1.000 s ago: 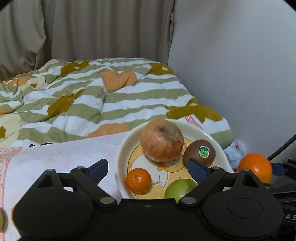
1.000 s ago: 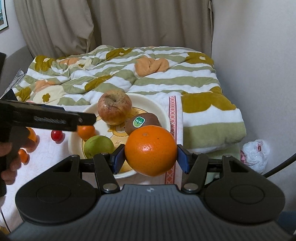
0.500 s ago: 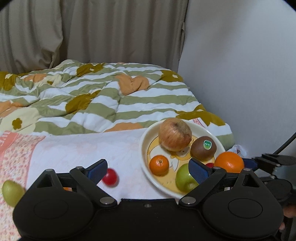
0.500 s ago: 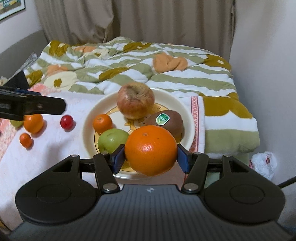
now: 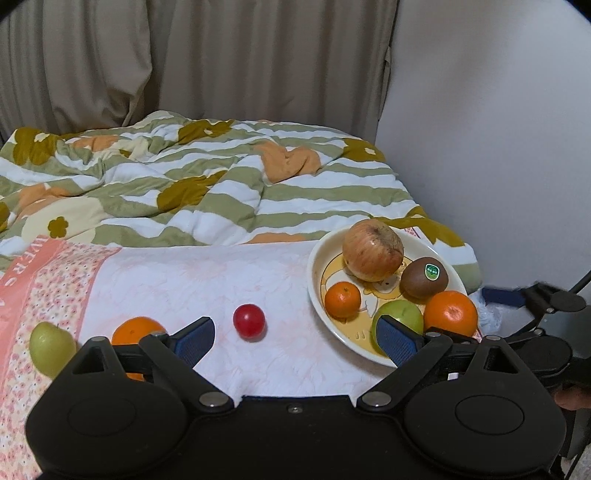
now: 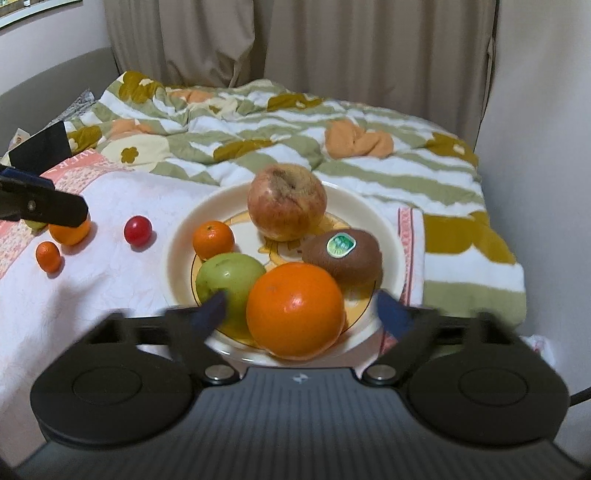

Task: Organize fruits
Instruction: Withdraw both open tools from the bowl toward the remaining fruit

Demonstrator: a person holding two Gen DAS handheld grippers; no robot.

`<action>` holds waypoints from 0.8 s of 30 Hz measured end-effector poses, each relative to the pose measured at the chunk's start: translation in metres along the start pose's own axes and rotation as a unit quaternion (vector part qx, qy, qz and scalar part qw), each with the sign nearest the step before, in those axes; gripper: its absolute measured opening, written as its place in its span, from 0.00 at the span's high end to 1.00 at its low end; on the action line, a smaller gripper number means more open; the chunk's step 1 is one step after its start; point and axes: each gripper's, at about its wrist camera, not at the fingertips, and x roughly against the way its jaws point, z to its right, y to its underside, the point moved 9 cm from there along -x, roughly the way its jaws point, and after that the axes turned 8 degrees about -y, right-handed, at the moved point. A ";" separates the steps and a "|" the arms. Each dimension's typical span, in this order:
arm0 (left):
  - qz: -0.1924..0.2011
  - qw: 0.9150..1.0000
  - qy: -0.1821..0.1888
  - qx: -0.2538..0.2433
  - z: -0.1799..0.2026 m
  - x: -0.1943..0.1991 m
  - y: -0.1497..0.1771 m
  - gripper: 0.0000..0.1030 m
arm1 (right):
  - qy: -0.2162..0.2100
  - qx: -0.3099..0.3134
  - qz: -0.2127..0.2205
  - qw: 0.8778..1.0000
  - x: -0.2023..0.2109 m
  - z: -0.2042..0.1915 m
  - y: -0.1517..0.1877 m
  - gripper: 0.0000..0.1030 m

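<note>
Right gripper (image 6: 297, 308) — jaws opening, the orange (image 6: 295, 310) it clamped a moment ago now freed on the plate (image 6: 391, 236). Left gripper (image 5: 291, 334) — open, empty, near the tomato (image 5: 249, 321); loose fruit remains.

A bed (image 5: 258, 206) fills the room's corner, covered by a rumpled quilt (image 6: 280, 122) striped green and white with ochre flowers and orange patches. Beige curtains (image 5: 207, 62) hang in folds behind the bed's far edge. A plain pale wall (image 5: 487, 140) runs along its right edge. A white and pink floral cloth (image 5: 177, 280) lies over the bed's near part. A framed picture's corner (image 6: 26, 11) shows at upper left. Soft indoor light.
</note>
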 end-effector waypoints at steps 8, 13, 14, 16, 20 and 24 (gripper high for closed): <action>0.017 1.000 -0.004 0.010 0.002 0.026 0.007 0.06 | 0.003 -0.013 0.016 1.000 0.027 -0.001 -0.002 0.00; 0.036 0.999 -0.008 0.017 0.002 0.051 0.011 0.06 | 0.007 -0.015 0.024 1.000 0.051 -0.006 -0.001 0.00; 0.040 0.999 -0.009 0.018 0.002 0.057 0.012 0.06 | 0.007 -0.015 0.026 1.000 0.057 -0.008 -0.001 0.00; 0.047 0.999 -0.013 0.022 0.001 0.068 0.014 0.06 | 0.005 -0.017 0.031 0.999 0.067 -0.011 -0.003 0.00; 0.054 0.998 -0.024 0.033 -0.008 0.092 0.021 0.06 | 0.002 -0.025 0.036 0.999 0.087 -0.018 -0.006 0.00; 0.063 0.996 -0.046 0.040 -0.023 0.114 0.026 0.06 | -0.004 -0.027 0.043 0.999 0.103 -0.027 -0.013 0.00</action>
